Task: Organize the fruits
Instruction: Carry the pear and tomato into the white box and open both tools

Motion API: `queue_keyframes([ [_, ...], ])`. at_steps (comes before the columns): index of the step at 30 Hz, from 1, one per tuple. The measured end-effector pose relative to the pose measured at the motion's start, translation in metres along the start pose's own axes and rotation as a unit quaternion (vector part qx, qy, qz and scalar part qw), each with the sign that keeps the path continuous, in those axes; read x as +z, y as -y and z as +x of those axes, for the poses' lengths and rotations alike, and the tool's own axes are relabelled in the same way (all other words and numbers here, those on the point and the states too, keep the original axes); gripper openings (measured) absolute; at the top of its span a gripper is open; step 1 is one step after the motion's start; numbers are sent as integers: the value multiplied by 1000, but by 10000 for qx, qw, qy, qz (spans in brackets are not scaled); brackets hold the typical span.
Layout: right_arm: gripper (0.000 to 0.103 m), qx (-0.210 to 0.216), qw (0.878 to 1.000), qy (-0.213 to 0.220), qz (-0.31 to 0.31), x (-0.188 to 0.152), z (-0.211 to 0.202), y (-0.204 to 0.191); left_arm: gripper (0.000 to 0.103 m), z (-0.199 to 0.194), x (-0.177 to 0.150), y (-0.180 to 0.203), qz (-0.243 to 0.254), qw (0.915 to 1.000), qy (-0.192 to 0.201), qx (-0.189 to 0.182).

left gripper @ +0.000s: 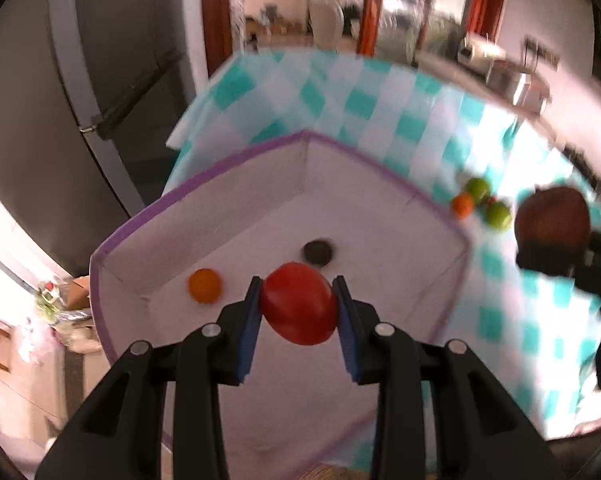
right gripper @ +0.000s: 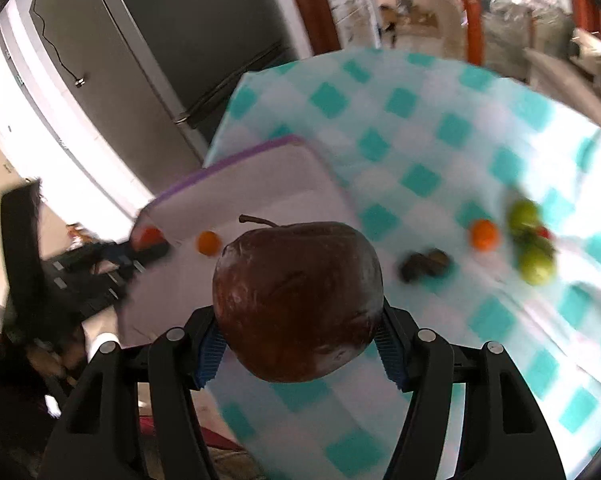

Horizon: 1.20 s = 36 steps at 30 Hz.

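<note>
Your left gripper (left gripper: 298, 308) is pinching a red tomato (left gripper: 299, 309) between its blue pads (left gripper: 249, 326), right above the open white box (left gripper: 380, 200) with the purple rim. If you let go from up here, the round tomato could bounce or roll and bump the small orange fruit (left gripper: 205, 285) near the box's left corner or the dark round fruit (left gripper: 319, 252) behind it, so I think lower is safer. Squeeze too hard and it may squash. Your right gripper (right gripper: 298, 330) is pinching a big dark red apple (right gripper: 297, 300) over the checked cloth (right gripper: 420, 140), just beside the box. The apple looks heavy and wide for the pads, so it could slip out. Both tools are heading for the same box, so they could knock together. To the right, loose on the cloth, lie a dark fruit (right gripper: 423, 265), an orange one (right gripper: 484, 234) and two green ones (right gripper: 523, 213) with something small and red between them. The pictures are blurry there.
</note>
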State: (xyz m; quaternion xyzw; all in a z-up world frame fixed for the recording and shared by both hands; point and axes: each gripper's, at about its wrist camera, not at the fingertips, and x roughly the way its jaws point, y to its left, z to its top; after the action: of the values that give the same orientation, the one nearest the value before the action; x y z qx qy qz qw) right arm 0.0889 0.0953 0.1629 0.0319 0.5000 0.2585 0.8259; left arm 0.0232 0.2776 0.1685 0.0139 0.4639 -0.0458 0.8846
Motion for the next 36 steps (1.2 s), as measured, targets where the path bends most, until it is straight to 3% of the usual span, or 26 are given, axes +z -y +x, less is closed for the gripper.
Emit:
queue_keyframes([
  [3, 62, -178, 9978, -577, -276, 25, 47, -24, 35, 30, 10, -12, 363, 9981, -487, -59],
  [5, 62, -595, 9895, -1175, -587, 31, 89, -35, 35, 54, 16, -18, 509, 9946, -891, -159],
  [10, 62, -970, 9691, -2164, -681, 25, 148, -29, 35, 113, 21, -31, 318, 9791, -1951, -485],
  [17, 62, -1235, 9390, -3071, -936, 18, 193, -23, 35, 159, 16, -23, 195, 9614, -2668, -648],
  [22, 62, -1297, 9290, -3319, -1002, 13, 206, -19, 35, 177, 13, -22, 44, 9530, -2911, -835],
  [25, 62, -1372, 9225, -3434, -1106, 9, 212, -22, 36, 179, 13, -21, 31, 9524, -2897, -949],
  [32, 63, -1419, 9247, -3362, -1085, 7, 208, -24, 37, 175, 14, -23, -99, 9559, -2779, -939],
  [35, 72, -1314, 9364, -3050, -1135, 11, 195, -31, 55, 165, 14, -37, -385, 9604, -2614, -879],
  [36, 74, -1295, 9400, -2936, -1160, 12, 189, -33, 55, 159, 15, -40, -450, 9638, -2497, -819],
])
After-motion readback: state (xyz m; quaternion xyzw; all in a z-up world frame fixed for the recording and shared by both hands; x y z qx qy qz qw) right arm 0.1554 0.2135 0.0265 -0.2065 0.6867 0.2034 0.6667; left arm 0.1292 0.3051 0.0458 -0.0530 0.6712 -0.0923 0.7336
